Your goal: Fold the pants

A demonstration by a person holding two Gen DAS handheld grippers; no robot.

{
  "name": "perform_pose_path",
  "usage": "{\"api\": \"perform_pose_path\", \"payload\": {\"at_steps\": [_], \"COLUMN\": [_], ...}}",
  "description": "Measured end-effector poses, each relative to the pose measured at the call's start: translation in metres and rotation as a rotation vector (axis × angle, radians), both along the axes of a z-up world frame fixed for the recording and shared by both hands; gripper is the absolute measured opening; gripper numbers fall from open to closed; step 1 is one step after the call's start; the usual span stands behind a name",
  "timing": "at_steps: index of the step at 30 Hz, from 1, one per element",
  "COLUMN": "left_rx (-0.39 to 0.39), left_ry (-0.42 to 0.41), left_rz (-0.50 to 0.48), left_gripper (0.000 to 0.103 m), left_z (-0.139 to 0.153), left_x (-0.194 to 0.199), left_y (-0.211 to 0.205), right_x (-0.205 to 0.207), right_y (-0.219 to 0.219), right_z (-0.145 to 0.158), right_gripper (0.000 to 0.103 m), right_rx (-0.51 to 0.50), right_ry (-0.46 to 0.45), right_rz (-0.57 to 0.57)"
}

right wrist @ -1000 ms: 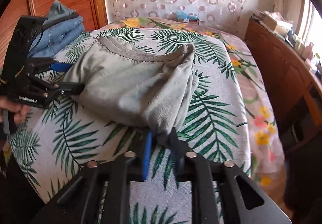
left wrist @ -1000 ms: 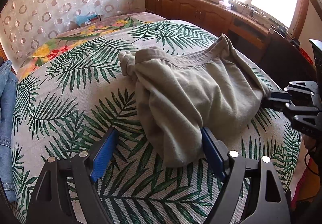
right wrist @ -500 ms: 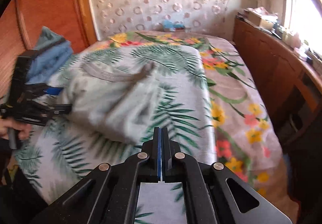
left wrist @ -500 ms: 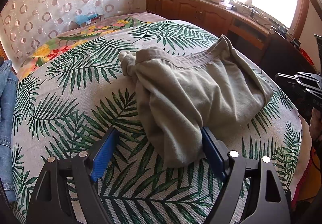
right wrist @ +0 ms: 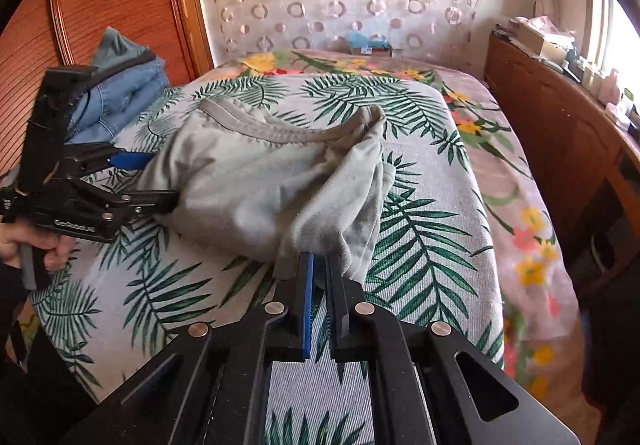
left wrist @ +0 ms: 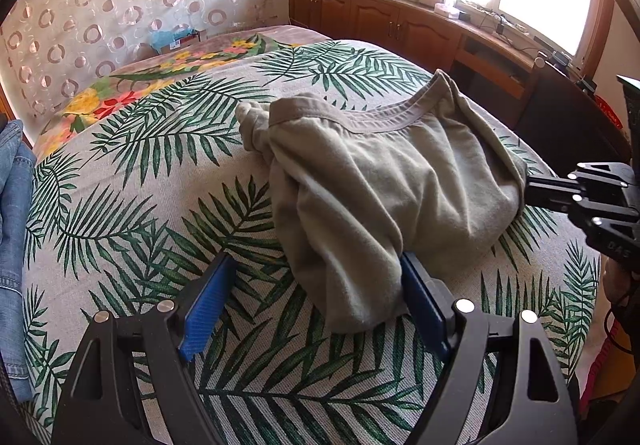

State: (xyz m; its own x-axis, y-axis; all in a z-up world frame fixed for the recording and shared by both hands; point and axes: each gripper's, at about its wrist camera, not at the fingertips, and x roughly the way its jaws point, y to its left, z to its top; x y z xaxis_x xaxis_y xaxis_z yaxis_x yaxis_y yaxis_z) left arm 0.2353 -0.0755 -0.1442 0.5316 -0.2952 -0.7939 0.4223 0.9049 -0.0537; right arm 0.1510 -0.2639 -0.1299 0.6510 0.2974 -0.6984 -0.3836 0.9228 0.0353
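Grey-green pants (left wrist: 380, 185) lie bunched on the palm-leaf bedspread (left wrist: 160, 185), waistband toward the far side. My left gripper (left wrist: 316, 261) stands open and wide, astride the near fold, and its right pad brushes the cloth. From the right wrist view the same gripper (right wrist: 160, 181) sits at the left edge of the pants (right wrist: 256, 173), held by a hand. My right gripper (right wrist: 316, 257) is at the near corner of the pants. Its jaws are opening, with only a narrow slit between them. The cloth edge lies over the tips and is not pinched. In the left wrist view the right gripper (left wrist: 528, 189) touches the right edge.
Folded blue jeans (right wrist: 120, 97) are stacked at the headboard side of the bed. A wooden cabinet (right wrist: 560, 133) with clutter on top runs along the window wall, close to the bed's edge. A floral blanket (left wrist: 120, 101) covers the far end.
My right gripper let go of the pants corner, drew back with jaws shut, then came back to the same corner. The left gripper and the pants have stayed where they were.
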Motion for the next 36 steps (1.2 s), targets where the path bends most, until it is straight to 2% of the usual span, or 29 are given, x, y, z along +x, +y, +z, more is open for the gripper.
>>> {"api": "perform_pose_path", "payload": {"at_steps": [6, 13, 16, 18, 22, 29, 36], "left_rx": [0.001, 0.000, 0.001, 0.001, -0.001, -0.001, -0.001], "left_ry": [0.000, 0.000, -0.001, 0.000, -0.002, -0.002, -0.003], "left_rz": [-0.001, -0.001, -0.001, -0.001, -0.002, -0.003, -0.004], "left_gripper": [0.083, 0.083, 0.083, 0.083, 0.083, 0.083, 0.083], "left_z": [0.000, 0.000, 0.000, 0.000, 0.000, 0.000, 0.000], "left_x": [0.000, 0.000, 0.000, 0.000, 0.000, 0.000, 0.000], "left_y": [0.000, 0.001, 0.000, 0.000, 0.000, -0.001, 0.000], "right_x": [0.001, 0.004, 0.004, 0.002, -0.001, -0.011, -0.006], "right_y": [0.010, 0.016, 0.018, 0.018, 0.008, -0.021, -0.029], "right_z": [0.005, 0.000, -0.001, -0.001, 0.003, 0.031, 0.014], "right_gripper": [0.023, 0.025, 0.021, 0.006, 0.004, 0.003, 0.003], "right_rx": [-0.018, -0.071, -0.102, -0.121, -0.109, -0.064, -0.062], "right_ry": [-0.011, -0.017, -0.031, -0.034, -0.039, -0.100, -0.031], "right_rz": [0.020, 0.017, 0.024, 0.027, 0.019, -0.040, -0.063]}}
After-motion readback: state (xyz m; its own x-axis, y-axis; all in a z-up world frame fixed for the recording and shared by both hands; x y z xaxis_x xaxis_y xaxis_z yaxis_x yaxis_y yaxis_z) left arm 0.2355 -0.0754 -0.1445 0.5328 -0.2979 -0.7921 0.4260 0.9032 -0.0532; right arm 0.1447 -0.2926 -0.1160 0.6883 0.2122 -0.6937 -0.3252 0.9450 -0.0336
